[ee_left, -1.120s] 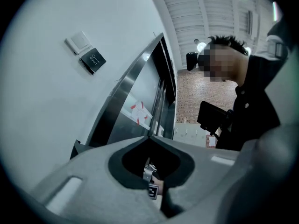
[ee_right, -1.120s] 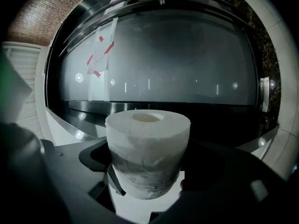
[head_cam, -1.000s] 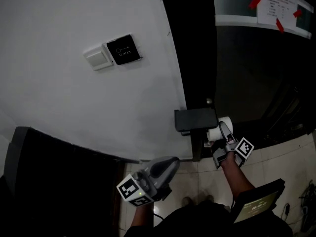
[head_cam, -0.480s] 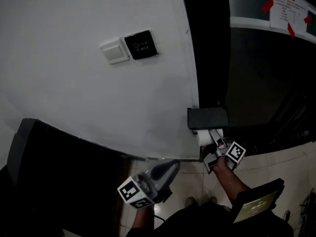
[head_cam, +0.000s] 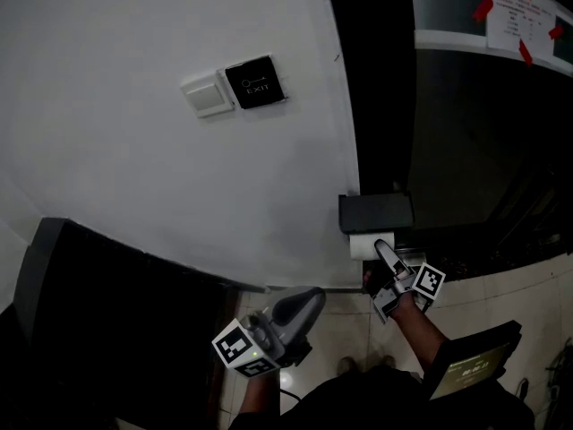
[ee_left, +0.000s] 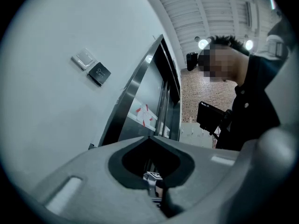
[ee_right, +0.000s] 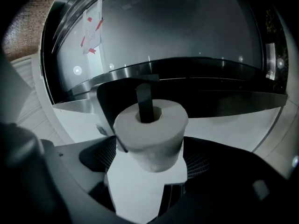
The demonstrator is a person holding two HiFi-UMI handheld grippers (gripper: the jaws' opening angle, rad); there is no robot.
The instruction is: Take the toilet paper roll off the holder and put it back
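Observation:
A white toilet paper roll [ee_right: 150, 134] sits on the dark bar [ee_right: 145, 101] of the black wall holder [head_cam: 376, 213], with the bar through its core. A loose sheet [ee_right: 138, 185] hangs from the roll between the jaws. My right gripper [ee_right: 150, 149] has its ridged pads [ee_right: 103, 154] against both sides of the roll. In the head view the roll [head_cam: 361, 245] shows just under the holder's cover, with the right gripper [head_cam: 383, 252] at it. My left gripper [head_cam: 312, 296] hangs lower left, shut and empty, its jaws [ee_left: 150, 138] together.
A light switch [head_cam: 204, 97] and an exit button plate [head_cam: 255, 81] are on the white wall. A dark glass door [head_cam: 466, 133] with a taped notice [head_cam: 519, 12] stands to the right. A dark cabinet [head_cam: 107, 321] is at lower left. A tablet [head_cam: 470, 365] hangs at my waist.
My right gripper carried the roll left from beside the holder to under its cover and onto the bar. The left gripper stayed where it was.

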